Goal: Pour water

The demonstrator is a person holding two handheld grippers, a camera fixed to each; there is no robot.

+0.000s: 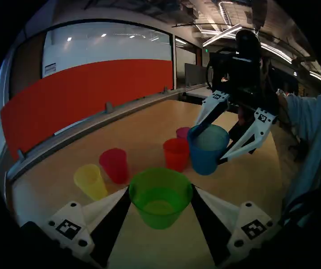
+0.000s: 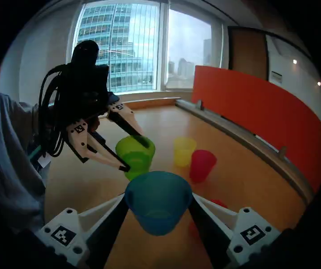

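Observation:
My left gripper (image 1: 160, 204) is shut on a green cup (image 1: 160, 201), held upright above the wooden table (image 1: 258, 179); a little liquid shows at its bottom. Farther off, my right gripper (image 1: 207, 150) is shut on a blue cup (image 1: 207, 150). In the right gripper view the blue cup (image 2: 158, 206) sits between my right gripper's (image 2: 158, 208) fingers, upright, and the green cup (image 2: 135, 156) hangs across from it in the left gripper (image 2: 135, 157). Both cups are lifted and apart from each other.
On the table stand a yellow cup (image 1: 90, 180), a pink-red cup (image 1: 114, 165), a red cup (image 1: 176, 154) and a magenta cup (image 1: 182, 132). An orange partition (image 1: 84, 94) and a rail run along the table's far side. A person's sleeve (image 1: 310, 121) is at the right.

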